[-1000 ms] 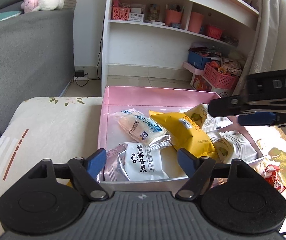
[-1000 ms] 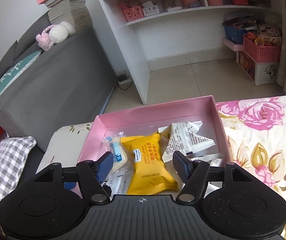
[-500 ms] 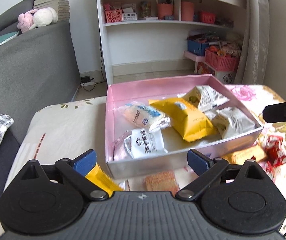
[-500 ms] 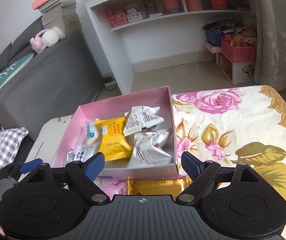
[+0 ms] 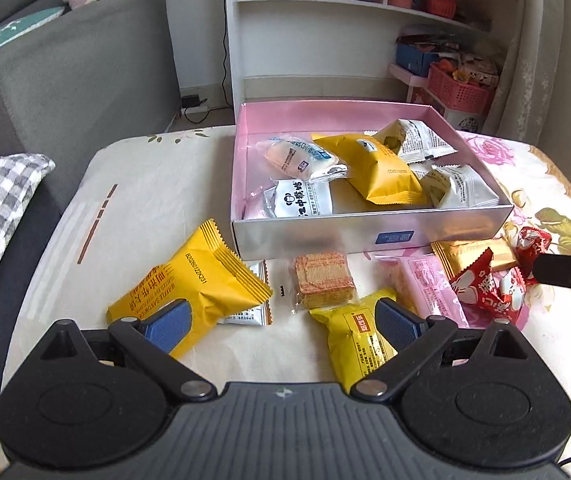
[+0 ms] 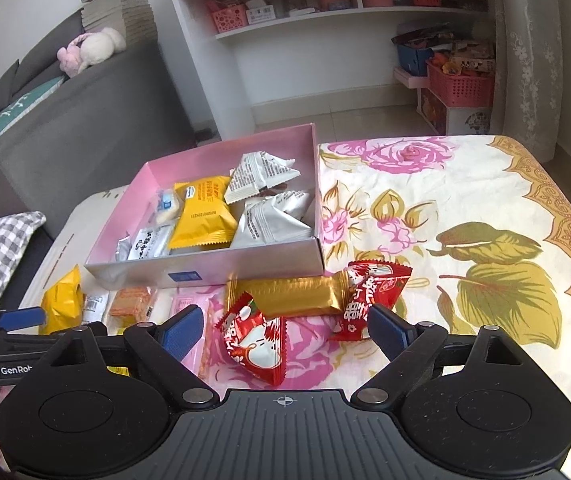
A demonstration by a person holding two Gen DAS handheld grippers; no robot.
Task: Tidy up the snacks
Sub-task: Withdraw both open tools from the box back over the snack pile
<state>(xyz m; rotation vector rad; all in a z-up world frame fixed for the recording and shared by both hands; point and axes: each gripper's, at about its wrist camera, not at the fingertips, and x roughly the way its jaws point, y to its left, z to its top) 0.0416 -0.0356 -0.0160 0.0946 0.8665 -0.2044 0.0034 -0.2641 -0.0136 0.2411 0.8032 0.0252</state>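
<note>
Snacks go in the pink box [image 5: 369, 236], which sits on the flowery cloth [image 6: 465, 200] with some packs inside already. More packs lie just in front of it. My left gripper [image 5: 281, 320] has just been opening; its jaws are spread with nothing pinched, hanging over a big yellow pack [image 5: 189, 292] and a small yellow pack [image 5: 355, 340]. My right gripper [image 6: 285, 330] has been opening too, empty, over a red candy pack [image 6: 257, 340]. I think I should drop straight down, pinch one pack in its middle, and lift it clear over the box wall.
</note>
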